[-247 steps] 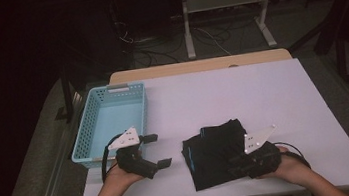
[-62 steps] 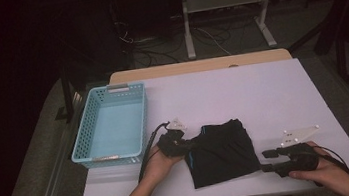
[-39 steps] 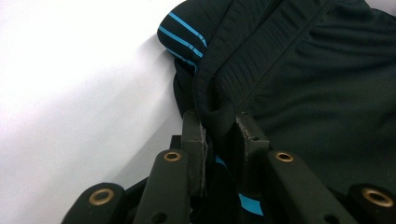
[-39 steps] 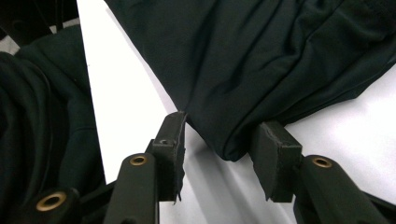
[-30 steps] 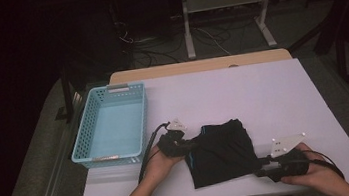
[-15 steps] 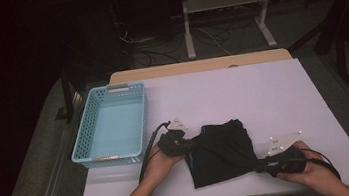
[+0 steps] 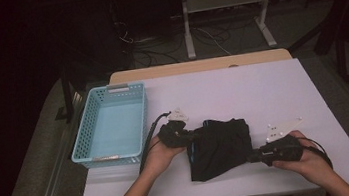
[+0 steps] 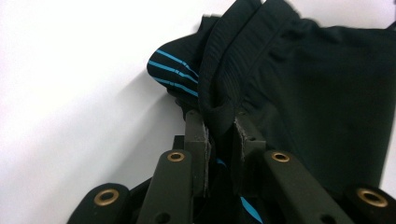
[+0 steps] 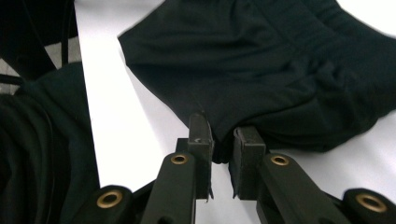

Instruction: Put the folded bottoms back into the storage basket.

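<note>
Forearms come in from the near edge of the white table [image 7: 282,90], each hand carrying a gripper toward the black garment [image 7: 218,145] that lies folded near the front of the tabletop, a little right of the basket. Nearest the person, the right gripper [image 7: 254,157] has its jaws nearly together; they have just been closing, and in the right gripper view a thin fold at the garment's edge [image 9: 261,74] sits pinched between the pads [image 9: 200,135]. Slightly farther in, the left gripper [image 7: 193,137] meets the cloth's left side; the left gripper view shows its pads [image 8: 196,133] pressed together on a bunched ribbed band of the garment [image 8: 327,93], with thin turquoise stripes [image 8: 173,70] showing on the fabric just beside the pinch. Left of the garment, apart from it, stands a light blue plastic basket [image 7: 83,139] with latticed walls. Beyond the table's far edge, a dim floor holds tangled cables [image 7: 157,55] and a pale metal frame [image 7: 224,6].
</note>
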